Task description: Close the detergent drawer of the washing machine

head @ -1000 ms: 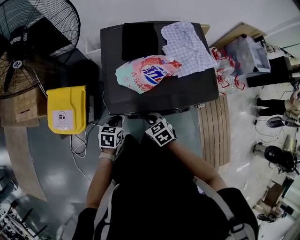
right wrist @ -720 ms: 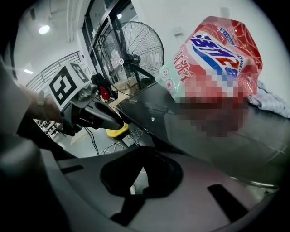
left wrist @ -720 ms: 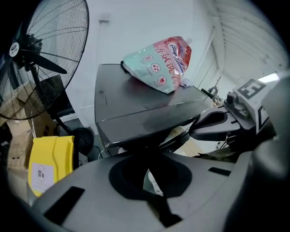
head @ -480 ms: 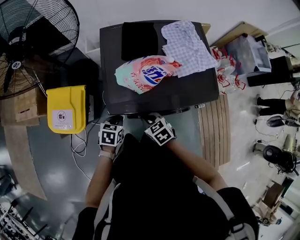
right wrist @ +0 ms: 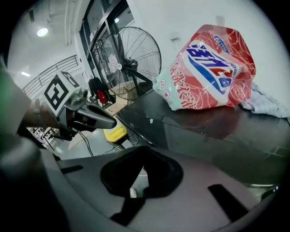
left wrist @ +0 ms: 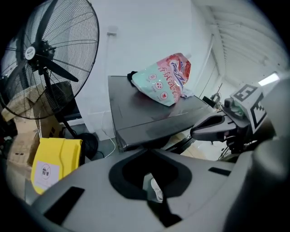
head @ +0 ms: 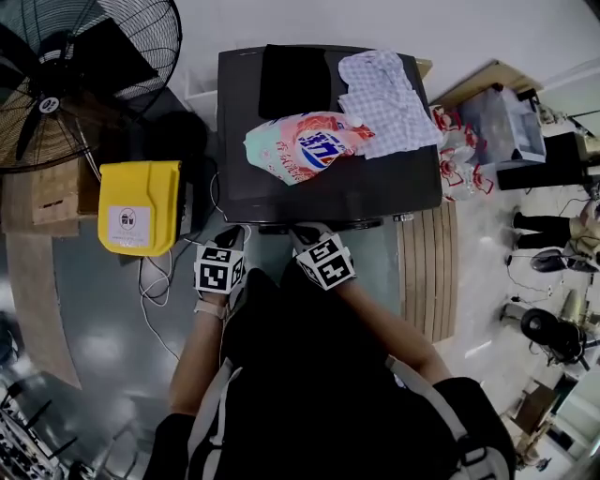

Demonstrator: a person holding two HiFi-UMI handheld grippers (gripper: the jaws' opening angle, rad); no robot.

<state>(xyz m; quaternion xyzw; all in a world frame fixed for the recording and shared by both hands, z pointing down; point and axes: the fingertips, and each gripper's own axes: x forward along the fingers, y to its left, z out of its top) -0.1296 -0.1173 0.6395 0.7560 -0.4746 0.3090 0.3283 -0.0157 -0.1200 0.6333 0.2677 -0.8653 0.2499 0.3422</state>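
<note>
A white wall [head: 300, 21] is running along the far side of the room. A big black fan [head: 66, 80] is standing at the left, and the glossy grey floor [head: 103, 328] is reflecting pale light. A yellow bin [head: 139, 206] is sitting just beside a cardboard box [head: 52, 192], with white cables [head: 155, 291] trailing near it. A slatted wooden board [head: 427, 272] is lying at the right. In the right gripper view, a ceiling lamp [right wrist: 41, 32] is glowing near tall dark-framed windows [right wrist: 97, 20].

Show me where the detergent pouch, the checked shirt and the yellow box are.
detergent pouch [head: 309, 145]: head view, middle of its printed front.
checked shirt [head: 386, 94]: head view, centre of the crumpled cloth.
yellow box [head: 141, 186]: head view, plain top above its white label.
</note>
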